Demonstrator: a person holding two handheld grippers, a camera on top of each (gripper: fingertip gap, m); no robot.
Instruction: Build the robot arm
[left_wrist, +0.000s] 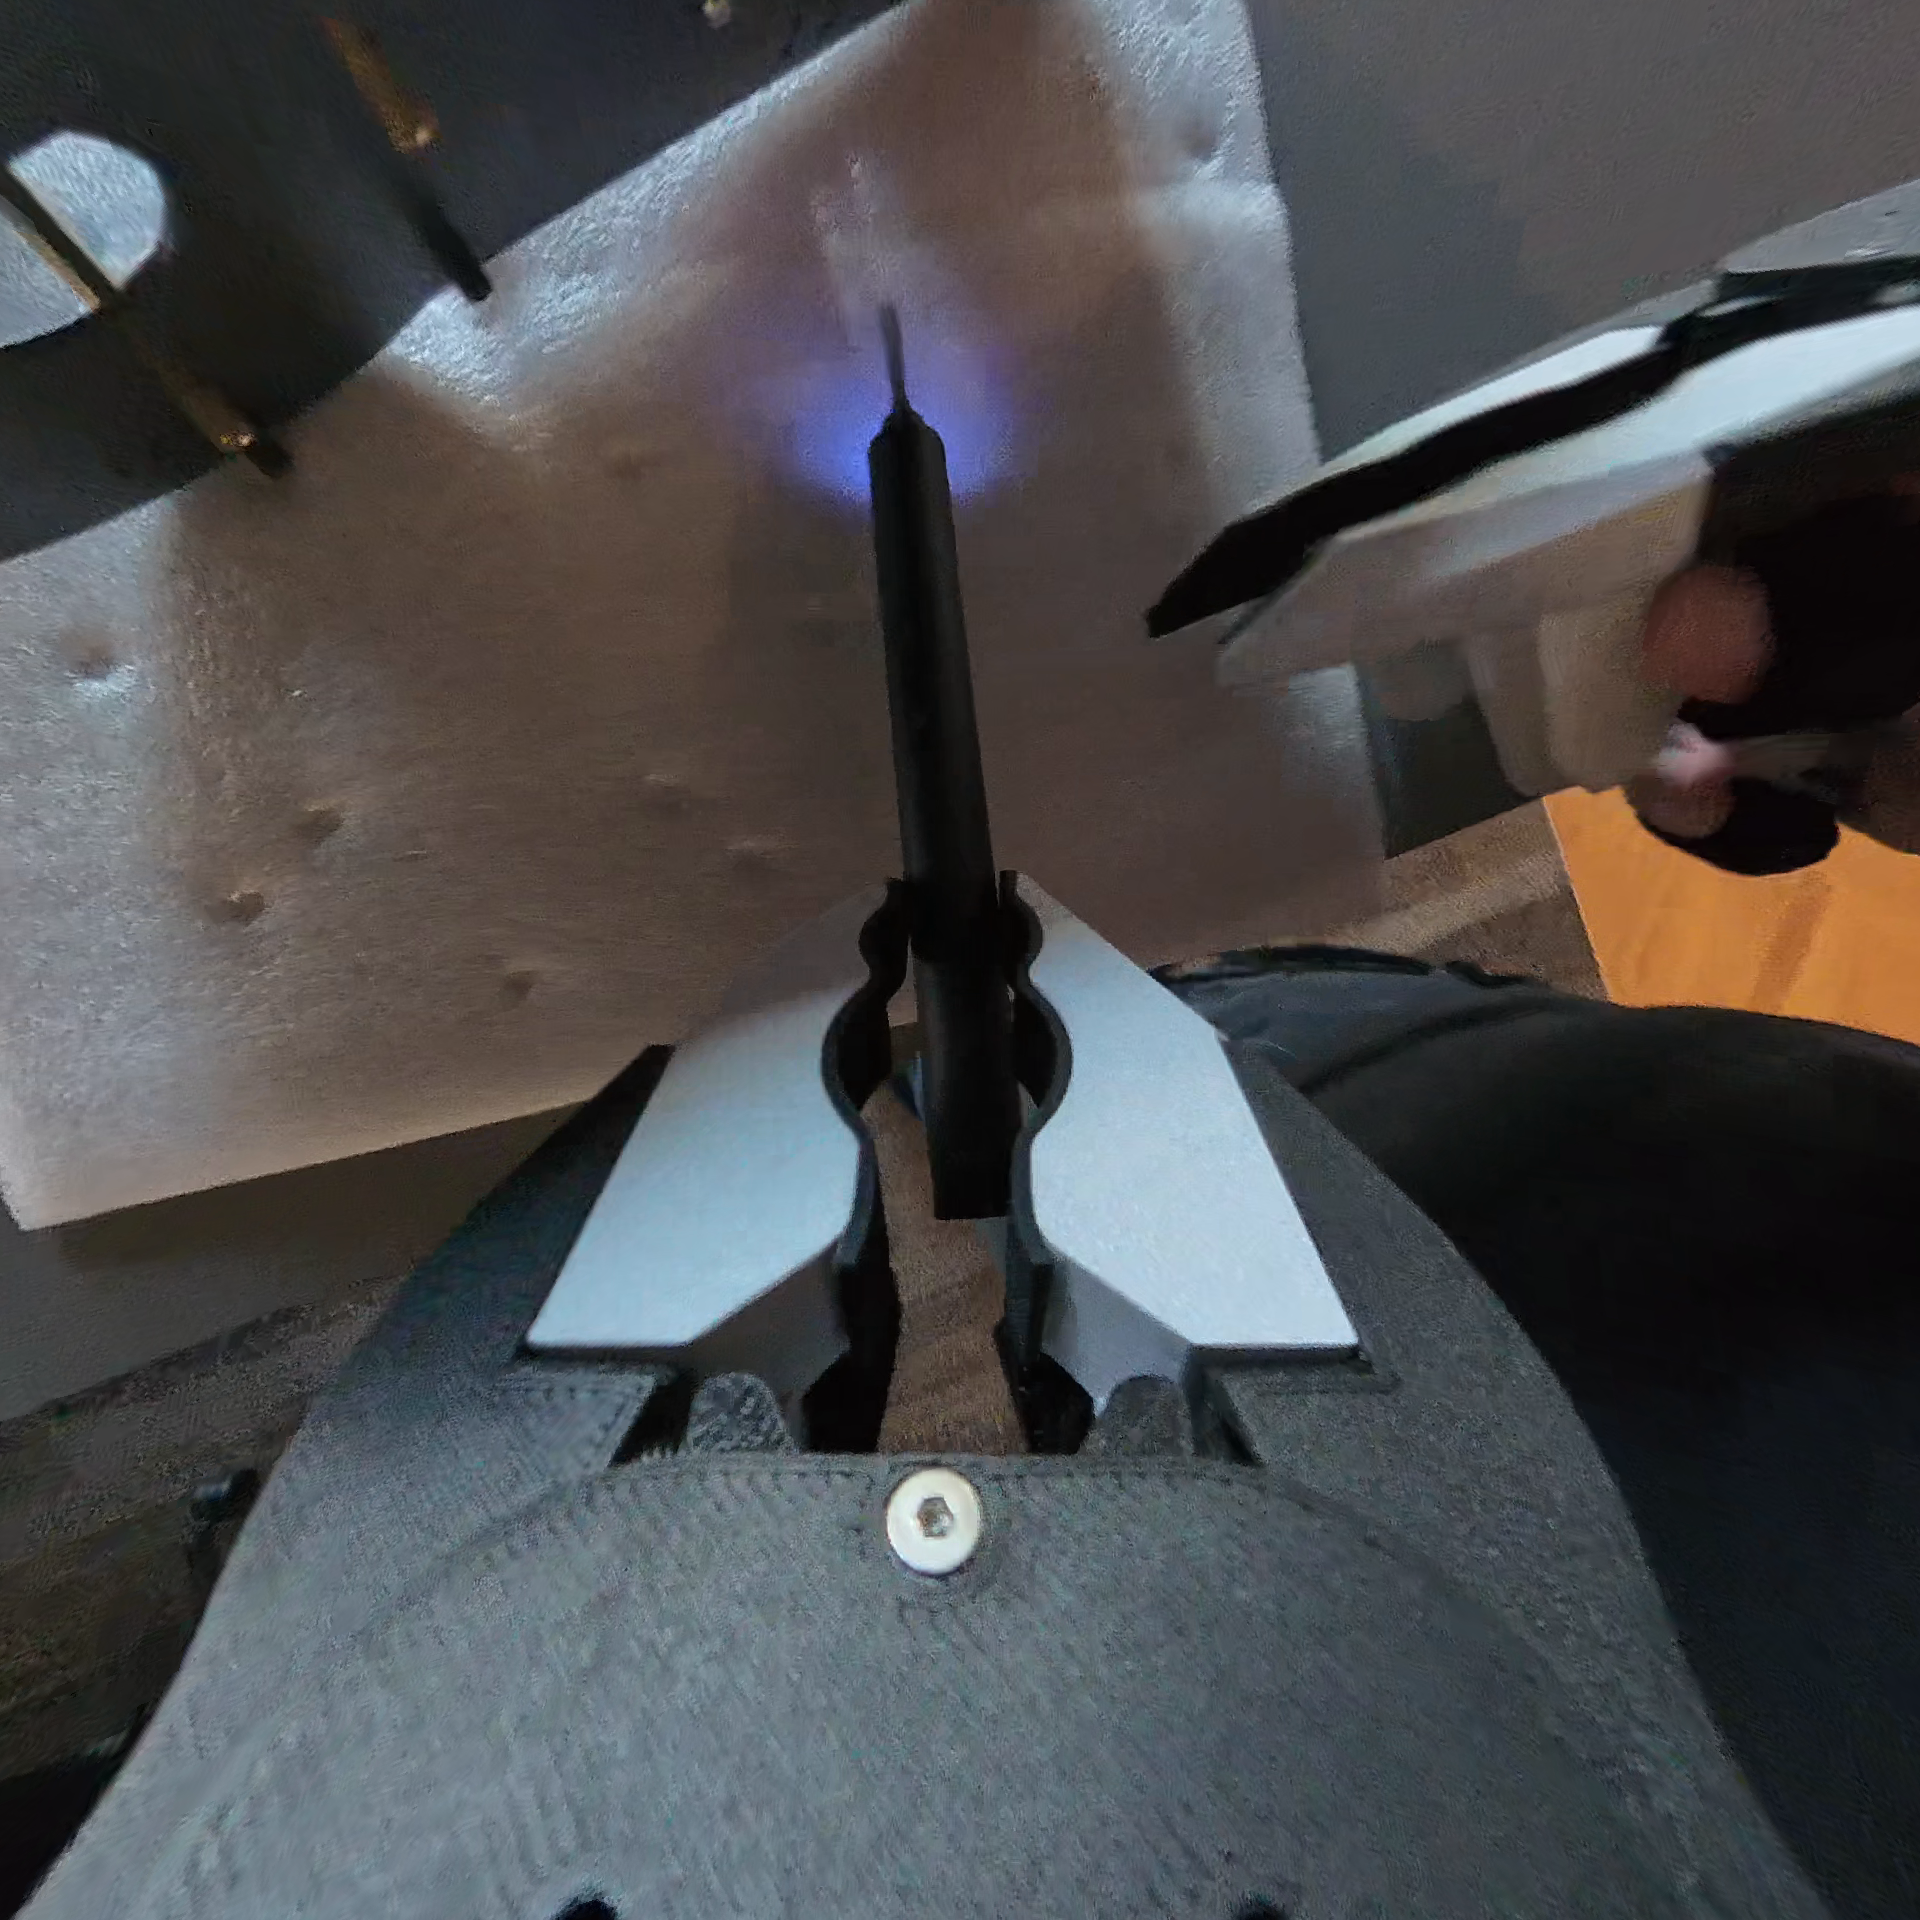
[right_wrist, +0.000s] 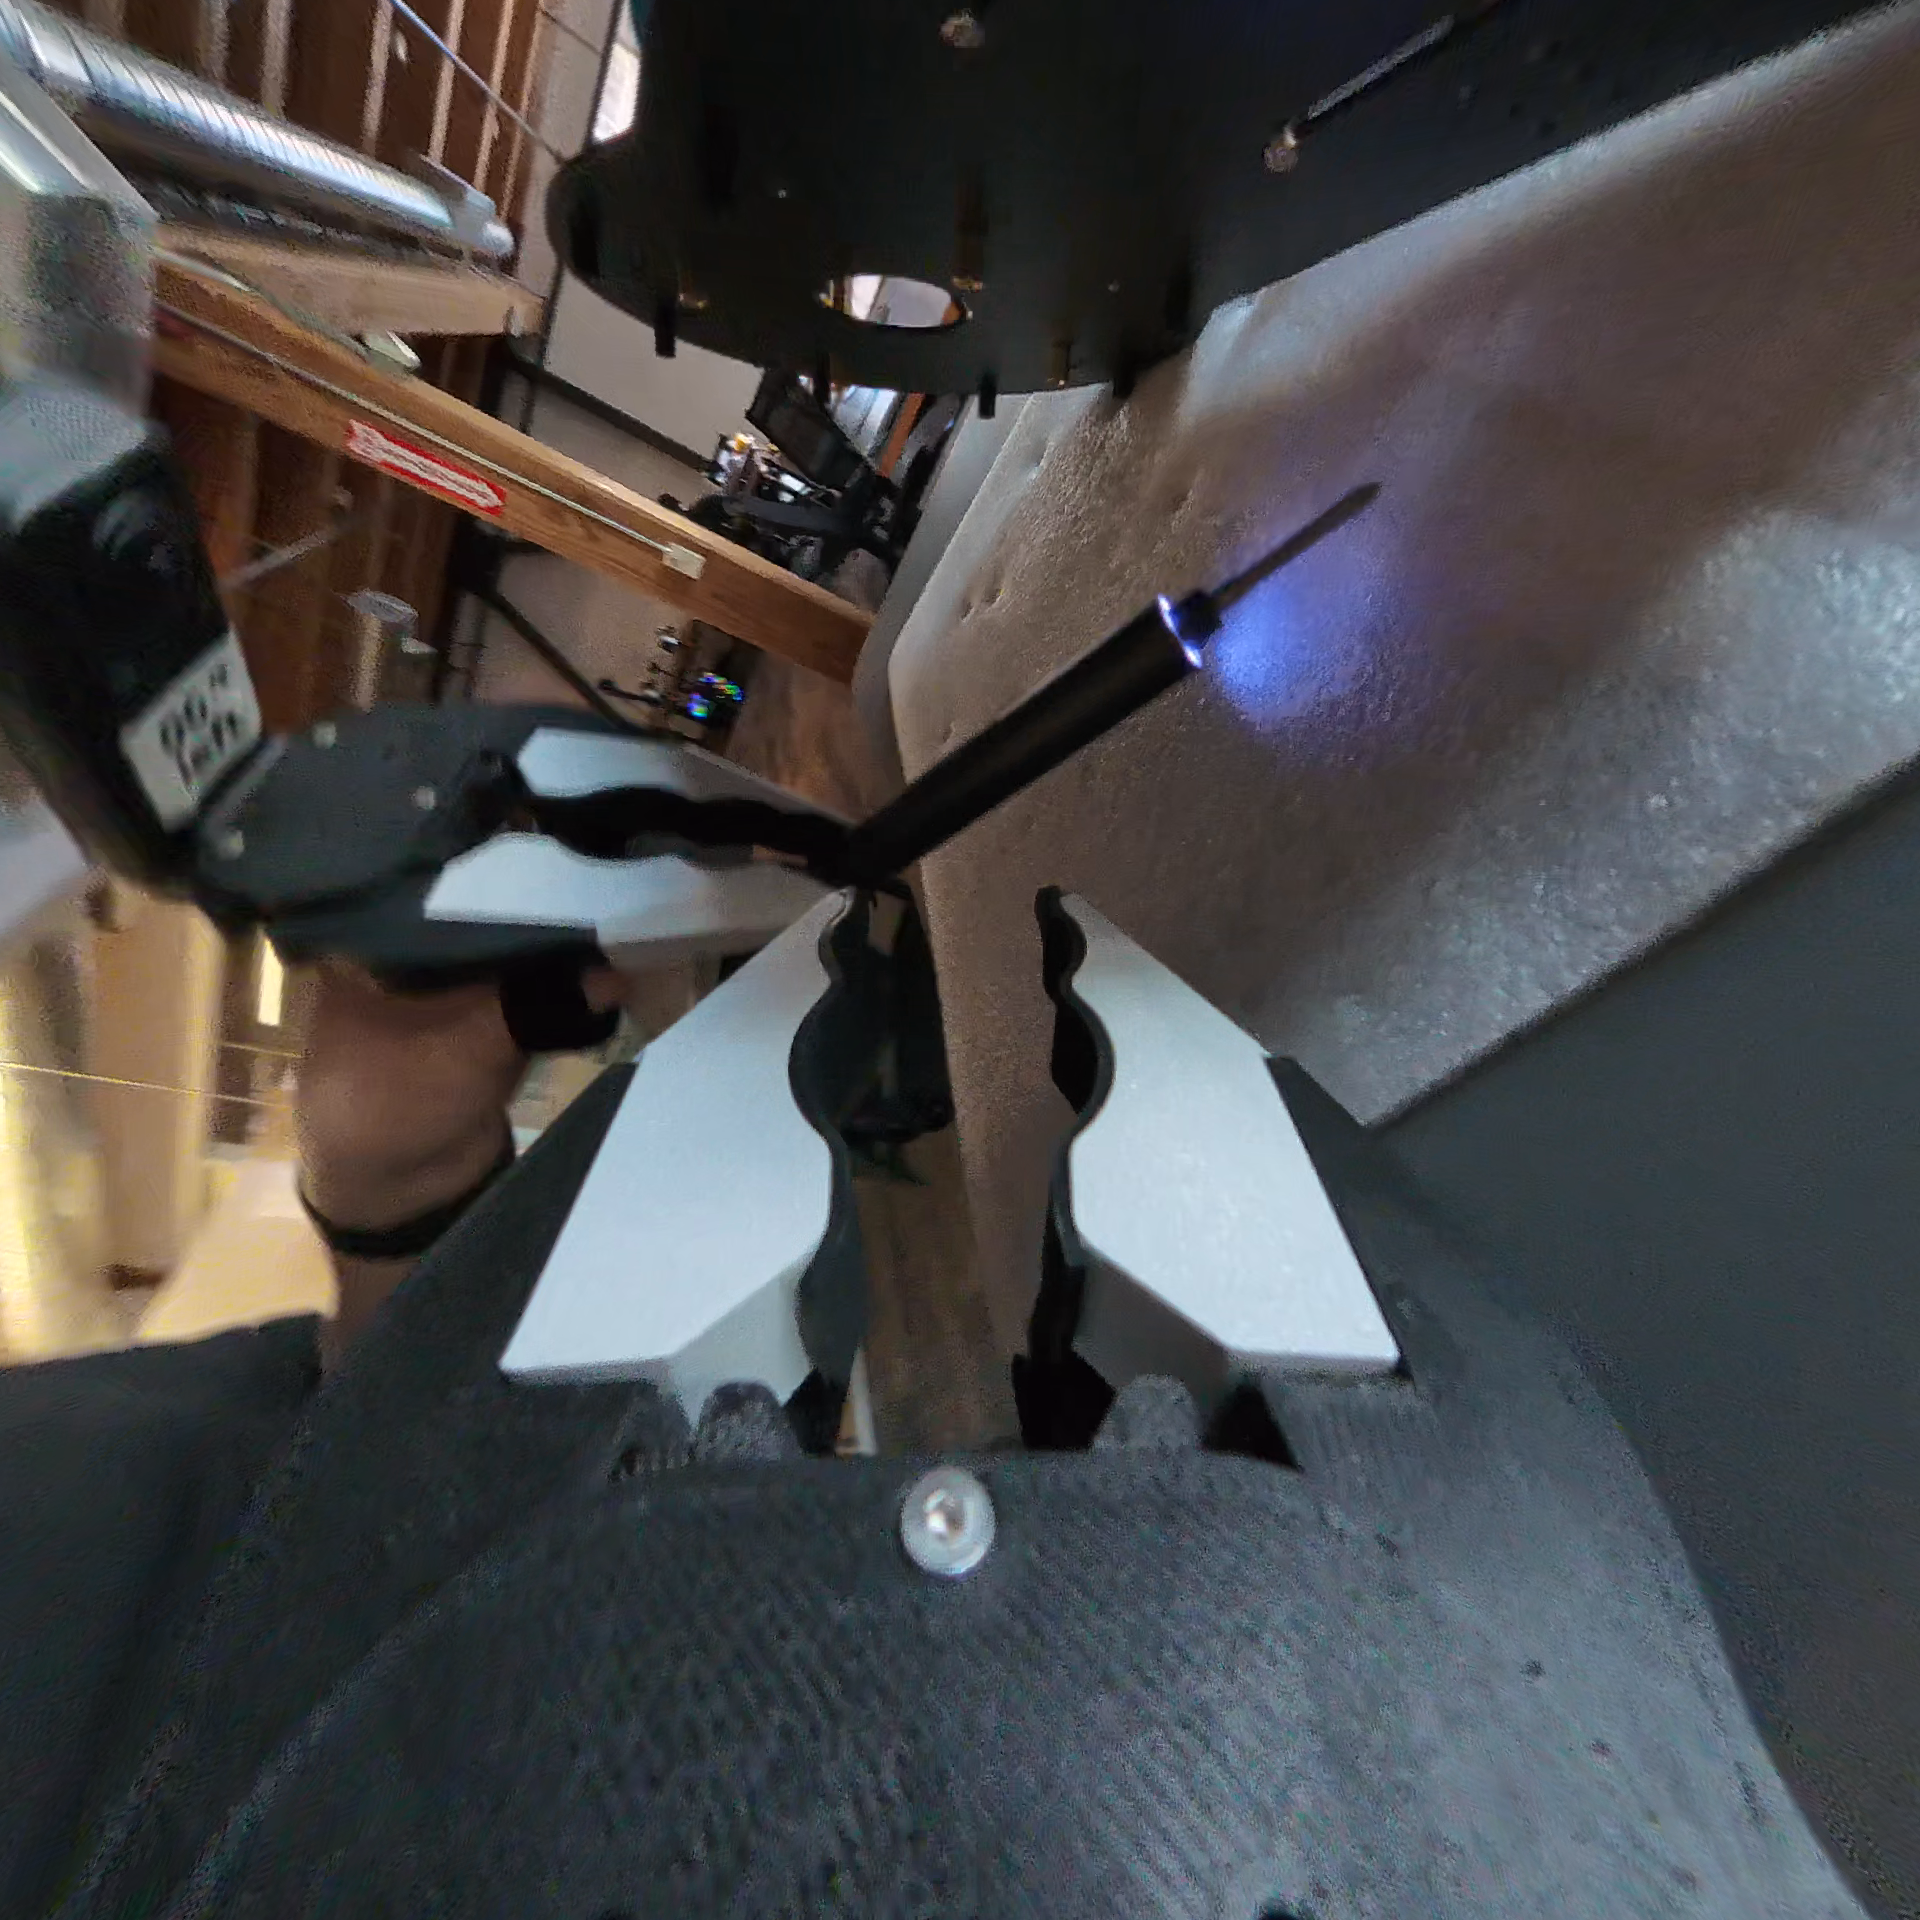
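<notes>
My left gripper (left_wrist: 948, 914) is shut on a slim black powered screwdriver (left_wrist: 925, 665). The tool points forward at a white foam sheet (left_wrist: 468, 727), and its lit tip casts a blue-white glow on the foam. In the right wrist view the same gripper (right_wrist: 831, 842) holds the screwdriver (right_wrist: 1029, 727) by its rear end, bit aimed up and right. My right gripper (right_wrist: 945, 914) is open and empty, just below and beside the left one's fingertips. It also shows at the right of the left wrist view (left_wrist: 1174, 613), held by a gloved hand.
A black round plate assembly with brass standoffs and screws (left_wrist: 208, 260) lies on the far part of the foam, also in the right wrist view (right_wrist: 914, 187). A wooden workbench (right_wrist: 520, 488) and cluttered shelves stand behind. A dark table surface (right_wrist: 1662, 1195) borders the foam (right_wrist: 1455, 831). Spacing between my two grippers at the tips: around 6 cm.
</notes>
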